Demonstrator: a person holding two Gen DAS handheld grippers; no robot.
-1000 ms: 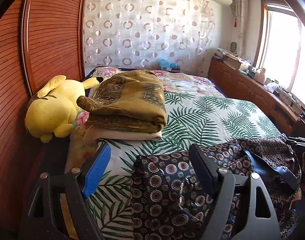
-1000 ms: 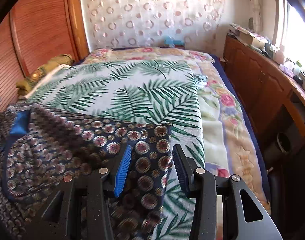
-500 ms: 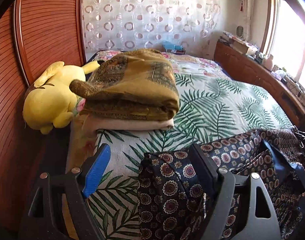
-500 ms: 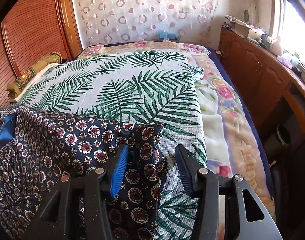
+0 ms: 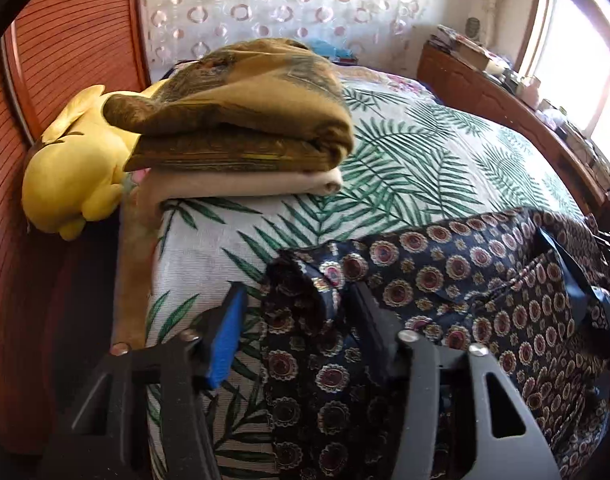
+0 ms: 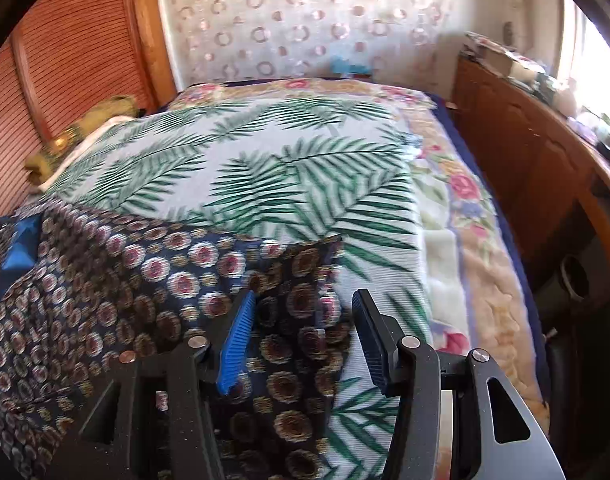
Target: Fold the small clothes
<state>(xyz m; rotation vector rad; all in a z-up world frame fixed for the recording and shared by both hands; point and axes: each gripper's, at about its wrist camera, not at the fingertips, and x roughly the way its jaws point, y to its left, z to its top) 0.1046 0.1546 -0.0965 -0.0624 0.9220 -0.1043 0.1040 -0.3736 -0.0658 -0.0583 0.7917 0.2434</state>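
Navy medallion-print garment (image 5: 485, 304) stretches lengthwise across the frame's lower half; left claw (image 5: 293, 320) and right claw (image 6: 305, 320), both released, straddle opposite corners.

My left wrist cam sits low, close over the patterned garment (image 5: 485, 280), facing 12 o'clock up the bed (image 5: 405, 168); right cam likewise, sharing garment (image 6: 125, 280) and bed (image 6: 265, 168).

The garment (image 5: 465, 280) lay on the bed (image 5: 405, 160). A folded stack (image 5: 241, 128) sat behind it, a plush toy (image 5: 73, 176) left of the stack.
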